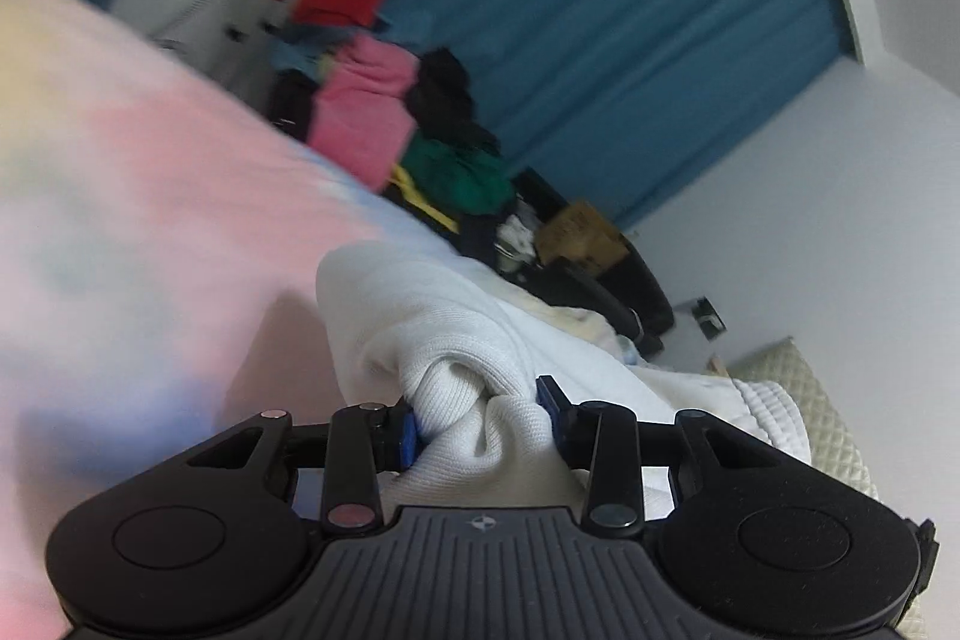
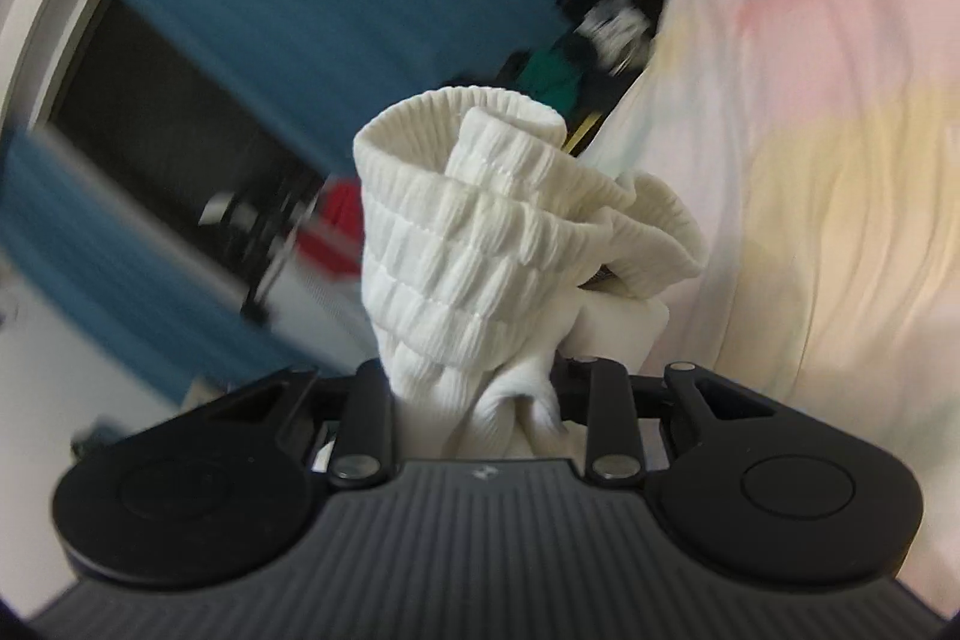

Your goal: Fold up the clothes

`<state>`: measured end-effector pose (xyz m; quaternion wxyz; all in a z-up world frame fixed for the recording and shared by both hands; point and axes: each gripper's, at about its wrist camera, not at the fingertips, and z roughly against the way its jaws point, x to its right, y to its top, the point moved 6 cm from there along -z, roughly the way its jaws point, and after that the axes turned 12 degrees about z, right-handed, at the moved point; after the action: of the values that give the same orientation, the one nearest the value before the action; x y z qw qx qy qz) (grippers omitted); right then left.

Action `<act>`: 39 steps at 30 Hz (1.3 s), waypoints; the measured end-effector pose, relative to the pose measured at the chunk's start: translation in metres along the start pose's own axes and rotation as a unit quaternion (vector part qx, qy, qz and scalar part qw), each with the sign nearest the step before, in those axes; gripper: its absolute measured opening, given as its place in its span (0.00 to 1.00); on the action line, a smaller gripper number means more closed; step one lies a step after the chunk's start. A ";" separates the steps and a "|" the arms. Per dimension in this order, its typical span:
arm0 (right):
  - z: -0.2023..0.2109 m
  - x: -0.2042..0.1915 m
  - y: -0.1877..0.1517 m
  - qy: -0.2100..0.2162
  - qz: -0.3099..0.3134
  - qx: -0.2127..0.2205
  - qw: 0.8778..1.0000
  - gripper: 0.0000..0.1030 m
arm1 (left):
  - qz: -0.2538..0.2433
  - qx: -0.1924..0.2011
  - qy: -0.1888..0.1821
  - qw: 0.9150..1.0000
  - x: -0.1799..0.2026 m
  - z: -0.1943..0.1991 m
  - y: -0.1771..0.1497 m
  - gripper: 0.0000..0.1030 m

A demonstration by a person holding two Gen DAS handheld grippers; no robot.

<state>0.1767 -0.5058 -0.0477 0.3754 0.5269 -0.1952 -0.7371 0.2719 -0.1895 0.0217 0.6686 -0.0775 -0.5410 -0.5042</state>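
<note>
Left gripper (image 1: 483,421): blue pads clenched on a bunched fold of a white knit garment (image 1: 456,340). Right gripper (image 2: 474,400): clamped on the same garment's ribbed elastic band (image 2: 456,220), which stands up in a curl above the jaws. Garment position: held between both grippers, off the pastel tie-dye sheet (image 1: 120,196). Beyond: clothes pile (image 1: 420,124), blue curtain (image 1: 630,40). Step, judged: lifting to spread. Next calls for drawing the grippers apart until the fabric hangs flat.

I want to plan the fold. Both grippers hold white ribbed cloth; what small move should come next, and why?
Probably draw the two grippers apart to stretch it flat: the white ribbed knit garment sits bunched in the right gripper and twisted in the left gripper.
</note>
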 end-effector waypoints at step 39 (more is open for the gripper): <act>0.087 -0.003 -0.041 -0.136 0.110 -0.017 0.984 0.53 | -0.295 -0.004 0.079 0.952 0.074 0.009 -0.086 0.84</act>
<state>0.0823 -0.4868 -0.0416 0.4330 0.3904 -0.2885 -0.7595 0.1943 -0.2687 0.0471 0.5306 0.1227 -0.4832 -0.6855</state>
